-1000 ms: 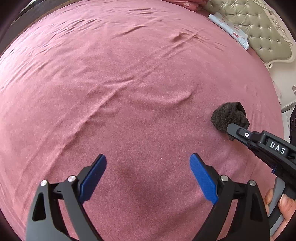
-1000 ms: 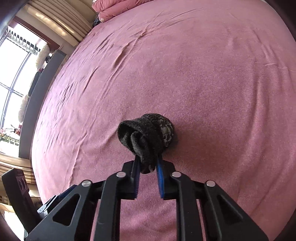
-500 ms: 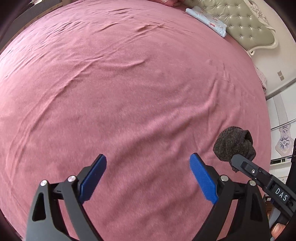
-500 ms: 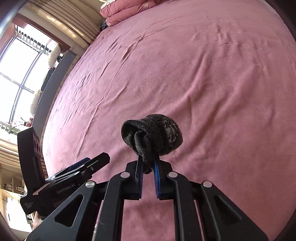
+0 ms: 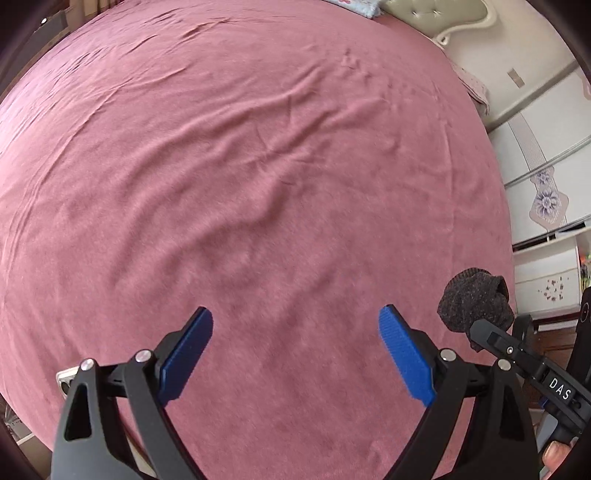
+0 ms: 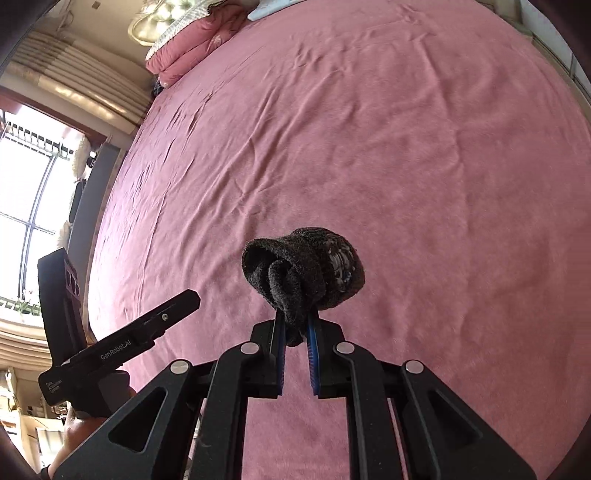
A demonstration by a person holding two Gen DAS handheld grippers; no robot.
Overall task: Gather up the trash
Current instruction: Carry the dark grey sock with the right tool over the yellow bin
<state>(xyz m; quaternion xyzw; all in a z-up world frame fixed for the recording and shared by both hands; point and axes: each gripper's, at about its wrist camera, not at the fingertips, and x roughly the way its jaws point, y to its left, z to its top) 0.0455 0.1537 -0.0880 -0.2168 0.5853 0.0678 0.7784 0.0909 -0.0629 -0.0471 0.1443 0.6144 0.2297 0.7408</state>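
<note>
A balled-up dark grey sock (image 6: 304, 271) hangs above the pink bedspread (image 6: 369, 147), pinched between the blue pads of my right gripper (image 6: 295, 328), which is shut on its lower fold. The same sock (image 5: 474, 301) shows at the right of the left wrist view, on the tip of the right gripper (image 5: 480, 332). My left gripper (image 5: 295, 350) stands wide open over the bedspread (image 5: 240, 166) with nothing between its fingers. It appears in the right wrist view as a black tool (image 6: 147, 325) at the lower left, held by a hand.
Folded pink bedding (image 6: 184, 48) lies at the far end of the bed, beside a tufted headboard (image 5: 443, 11). A bright window (image 6: 26, 206) is on the left. White wardrobe doors (image 5: 543, 184) stand past the bed's right edge. A white wall socket (image 5: 66, 380) shows below the bed's near edge.
Both grippers have lifted and pulled back toward the bed's near edge, the right one carrying the sock. The sock has slid lower right in the left view; wardrobe and bed edge have come into sight.
</note>
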